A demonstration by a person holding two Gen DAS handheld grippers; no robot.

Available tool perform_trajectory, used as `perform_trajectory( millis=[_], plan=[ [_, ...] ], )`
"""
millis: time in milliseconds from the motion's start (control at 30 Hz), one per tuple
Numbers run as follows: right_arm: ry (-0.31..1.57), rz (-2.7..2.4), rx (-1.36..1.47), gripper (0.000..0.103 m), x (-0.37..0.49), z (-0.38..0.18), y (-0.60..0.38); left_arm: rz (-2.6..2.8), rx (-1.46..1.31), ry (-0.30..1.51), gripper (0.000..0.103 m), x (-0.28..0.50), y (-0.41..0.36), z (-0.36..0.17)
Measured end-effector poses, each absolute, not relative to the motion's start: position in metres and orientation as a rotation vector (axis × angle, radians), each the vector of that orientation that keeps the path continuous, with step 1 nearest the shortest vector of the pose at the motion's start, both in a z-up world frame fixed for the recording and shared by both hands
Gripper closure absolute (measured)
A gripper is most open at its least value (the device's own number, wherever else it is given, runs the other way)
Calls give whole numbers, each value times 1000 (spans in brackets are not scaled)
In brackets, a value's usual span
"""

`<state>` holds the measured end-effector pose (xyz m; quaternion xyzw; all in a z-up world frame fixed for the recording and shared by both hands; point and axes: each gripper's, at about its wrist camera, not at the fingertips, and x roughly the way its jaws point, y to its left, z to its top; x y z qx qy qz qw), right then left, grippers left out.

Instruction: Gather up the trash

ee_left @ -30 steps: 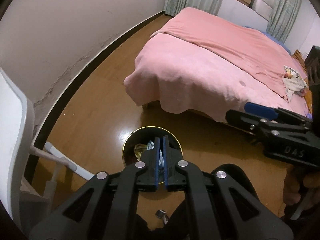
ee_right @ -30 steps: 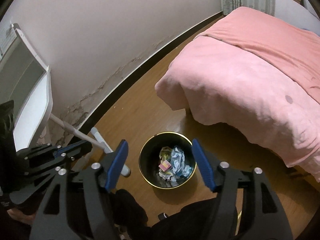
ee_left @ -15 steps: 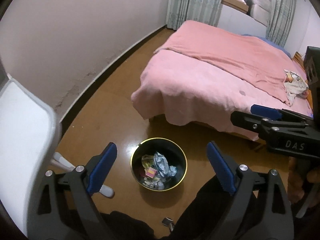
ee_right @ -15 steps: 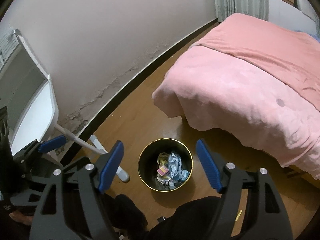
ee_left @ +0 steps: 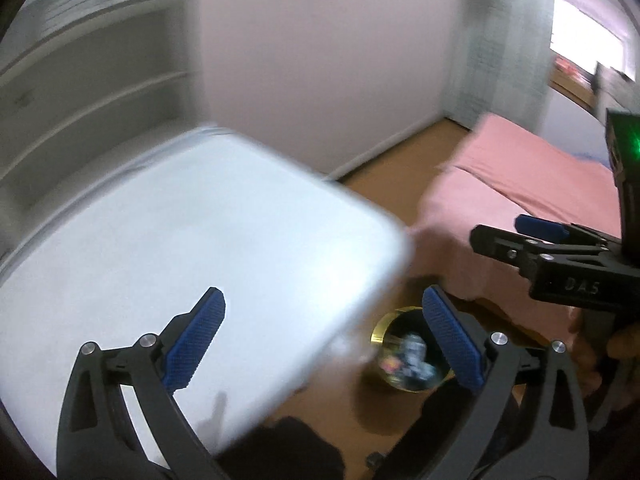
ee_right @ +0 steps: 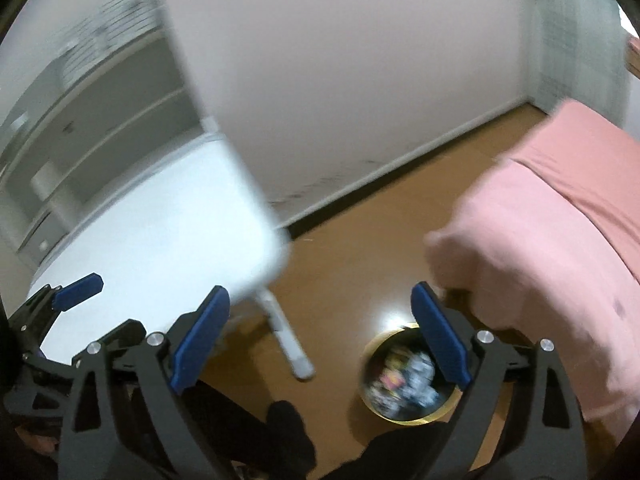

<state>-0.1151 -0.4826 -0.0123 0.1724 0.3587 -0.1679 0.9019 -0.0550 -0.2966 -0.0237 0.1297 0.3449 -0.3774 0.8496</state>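
Both views were blurred by motion at this moment, so fine detail could not be confirmed. The left claw (ee_left: 322, 344) was spread wide with nothing between its blue pads, hanging over the near right corner of the white table (ee_left: 168, 240). The right claw (ee_right: 320, 344) was likewise released and empty, its pads well apart above the wooden floor (ee_right: 360, 248). The task's container, a dark trash bin (ee_right: 404, 380) with a gold rim, stood on the floor near the foot of the table, just beside the near corner of the pink bed (ee_right: 560, 220). It held a heap of crumpled scraps (ee_right: 400, 384); the exact items could not be told through the blur. The visible part of the table top showed no loose litter, and the visible floor around the bin looked bare, apart from the table's white leg (ee_right: 286, 332). A small dark object (ee_left: 374, 459) lay on the floor at the near edge of the left view; whether it was trash could not be determined. In my judgement, collection was well advanced, with at least several pieces already deposited. Remaining work, if any, lay outside these views or in that 1 unidentified object.
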Motion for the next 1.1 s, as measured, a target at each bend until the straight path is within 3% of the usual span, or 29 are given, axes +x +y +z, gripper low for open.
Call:
perform_trajectory(
  millis=[533, 1100],
  plan=[
    [779, 136, 116, 14, 64, -4, -271, -129, 39, 767, 7, 28, -23, -13],
    [805, 192, 66, 14, 100, -14, -210, -21, -15, 791, 7, 28, 47, -23]
  ],
)
